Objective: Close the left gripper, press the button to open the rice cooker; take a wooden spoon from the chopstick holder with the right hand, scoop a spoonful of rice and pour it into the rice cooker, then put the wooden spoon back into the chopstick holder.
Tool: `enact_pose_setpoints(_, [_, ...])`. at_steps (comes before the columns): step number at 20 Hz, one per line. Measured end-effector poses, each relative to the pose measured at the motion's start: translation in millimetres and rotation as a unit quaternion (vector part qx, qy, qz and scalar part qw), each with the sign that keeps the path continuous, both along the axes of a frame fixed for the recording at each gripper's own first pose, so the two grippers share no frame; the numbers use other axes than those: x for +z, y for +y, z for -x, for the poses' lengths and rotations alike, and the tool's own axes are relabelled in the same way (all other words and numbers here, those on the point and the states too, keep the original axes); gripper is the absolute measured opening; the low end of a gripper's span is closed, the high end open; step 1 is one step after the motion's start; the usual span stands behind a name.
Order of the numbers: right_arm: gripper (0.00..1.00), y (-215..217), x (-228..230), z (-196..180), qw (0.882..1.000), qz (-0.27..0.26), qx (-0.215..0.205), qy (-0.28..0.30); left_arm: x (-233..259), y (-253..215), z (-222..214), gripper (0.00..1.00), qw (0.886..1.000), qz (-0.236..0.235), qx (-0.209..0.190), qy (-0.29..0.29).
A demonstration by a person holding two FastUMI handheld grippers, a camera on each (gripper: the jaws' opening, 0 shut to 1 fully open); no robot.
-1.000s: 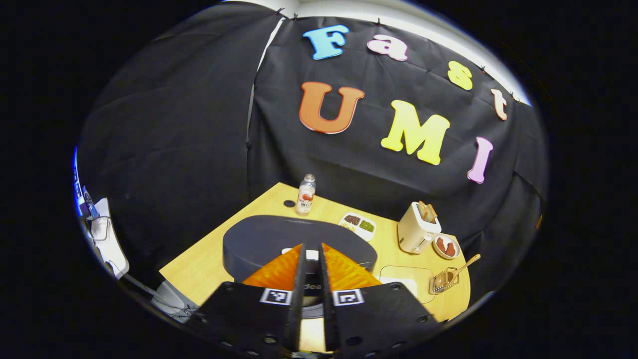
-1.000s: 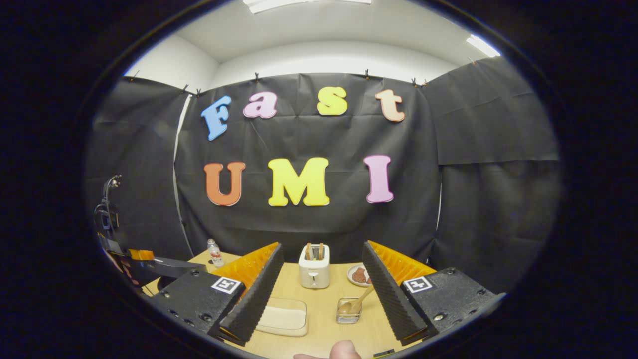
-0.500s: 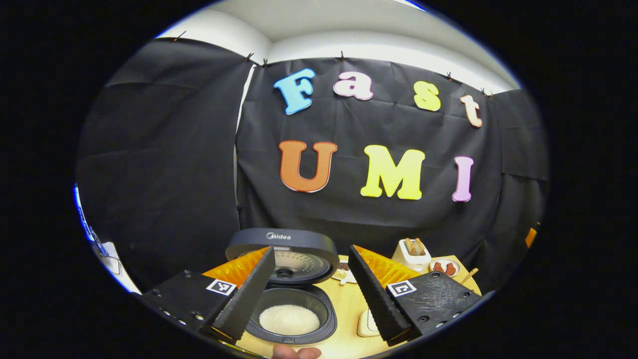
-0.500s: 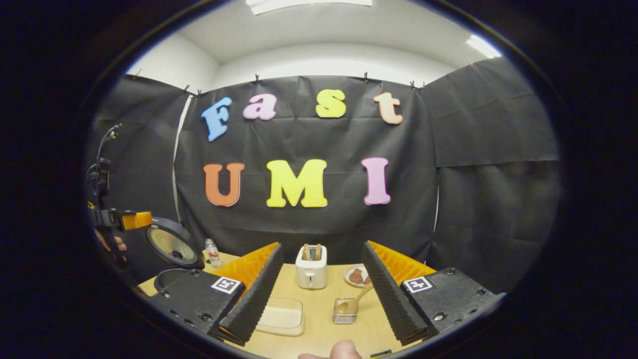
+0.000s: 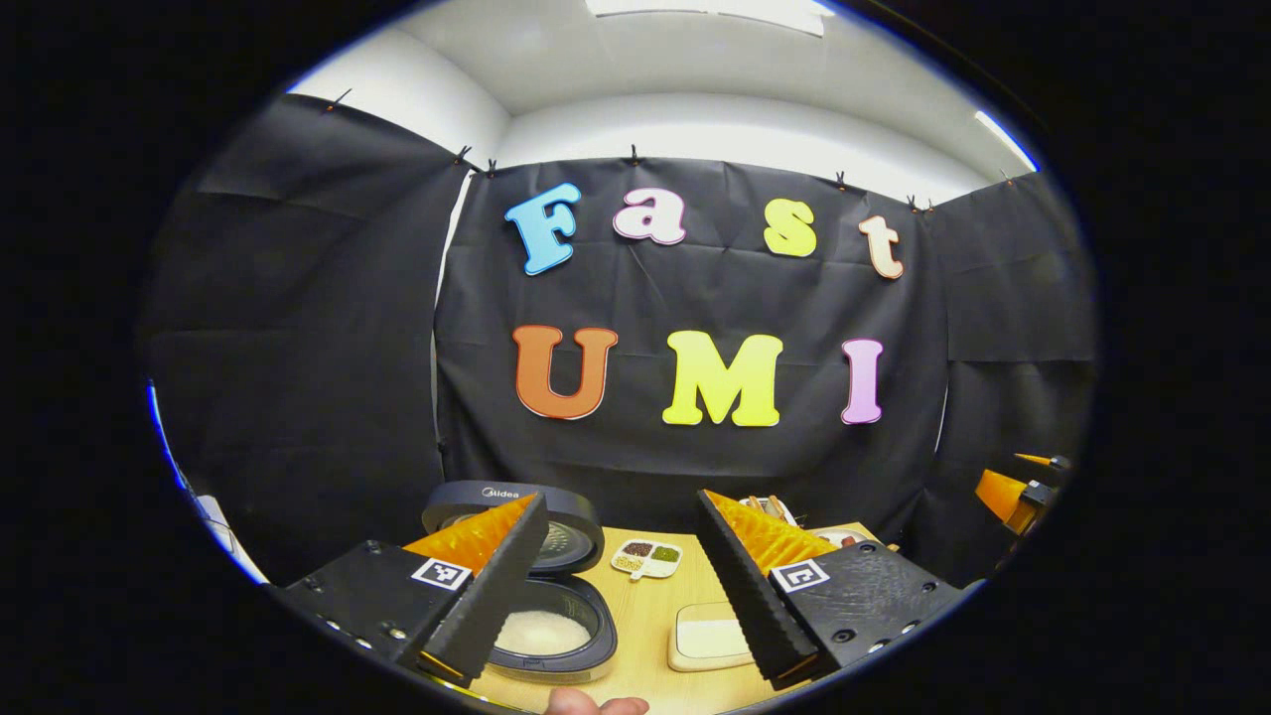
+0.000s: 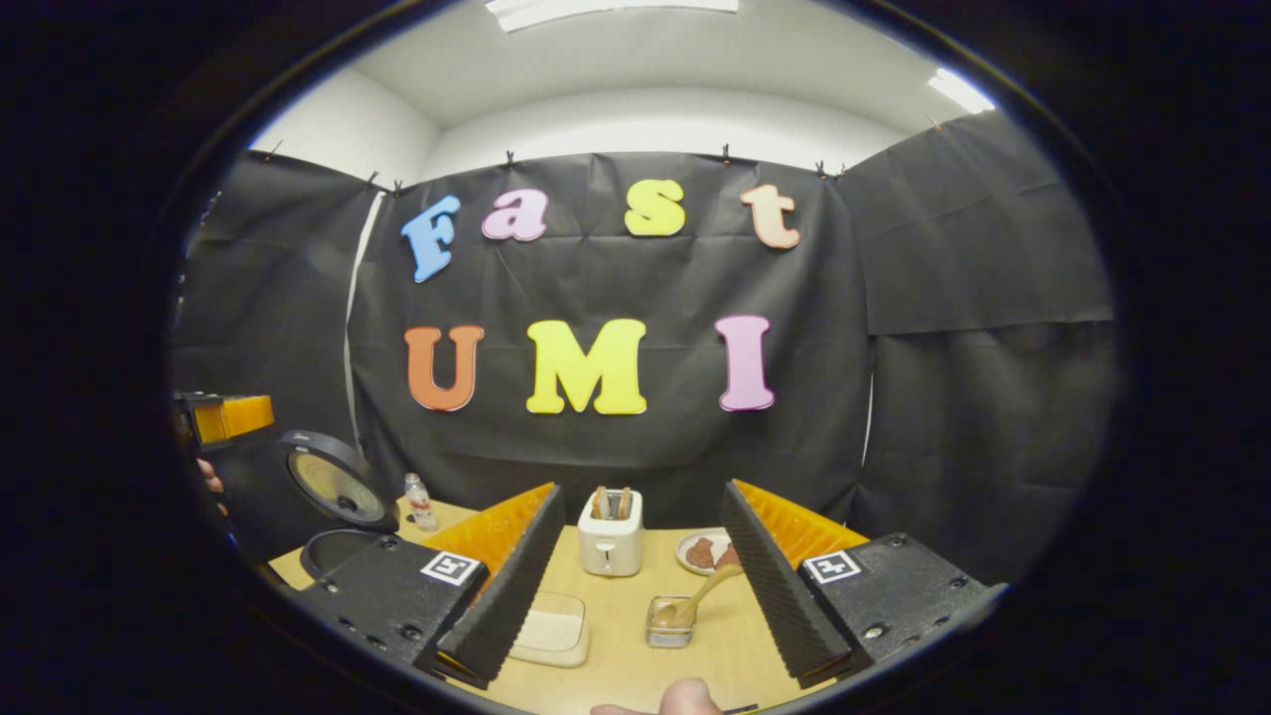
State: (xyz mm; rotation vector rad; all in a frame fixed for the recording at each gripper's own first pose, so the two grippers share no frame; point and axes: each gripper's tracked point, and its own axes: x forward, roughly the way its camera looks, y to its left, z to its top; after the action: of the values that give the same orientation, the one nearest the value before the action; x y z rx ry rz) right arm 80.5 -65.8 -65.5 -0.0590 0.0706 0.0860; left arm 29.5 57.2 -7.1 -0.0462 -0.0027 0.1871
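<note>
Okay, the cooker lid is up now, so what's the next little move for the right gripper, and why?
Probably ease the right gripper forward and down toward the wooden spoon. The rice cooker already stands open, the spoon leans untouched in the chopstick holder between the spread fingers, and nothing is held yet.

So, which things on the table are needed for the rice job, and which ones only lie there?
Needed:
- rice cooker, lid up
- wooden spoon
- chopstick holder
- rice container
- right gripper, open

Only lying there:
- toaster
- bottle
- divided dish
- plate
</note>
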Motion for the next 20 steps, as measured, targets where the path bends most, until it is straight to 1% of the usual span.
enact_pose_setpoints(3, [0.99,-15.9,-21.8,-13.8,1.0,-0.011,0.005,0.025,-2.8,-22.0,3.3,0.94,1.0,-0.001,-0.015,-0.002])
enact_pose_setpoints(6, [1.0,-37.0,-47.7,-35.6,0.999,-0.015,0.001,0.048,-0.1,-35.9,-3.2,0.94,1.0,-0.002,-0.024,-0.009])
enact_pose_setpoints(10, [0.99,-52.0,-98.3,-72.0,0.997,0.0,0.016,0.077,-4.9,-55.0,-21.7,0.94,0.999,0.002,-0.038,-0.003])
enact_pose_setpoints(14, [0.99,-71.3,-162.6,-108.2,0.993,-0.008,0.007,0.114,0.5,-60.6,-35.6,0.95,1.0,0.002,-0.025,0.0])
enact_pose_setpoints(17, [1.0,-84.8,-215.9,-135.7,0.987,-0.036,-0.006,0.157,-3.9,-64.0,-46.9,0.95,1.0,0.005,-0.009,-0.002])
enact_pose_setpoints(20, [1.0,-92.7,-258.5,-164.7,0.98,-0.058,-0.01,0.191,-13.4,-64.9,-51.2,0.95,1.0,-0.001,0.011,0.013])
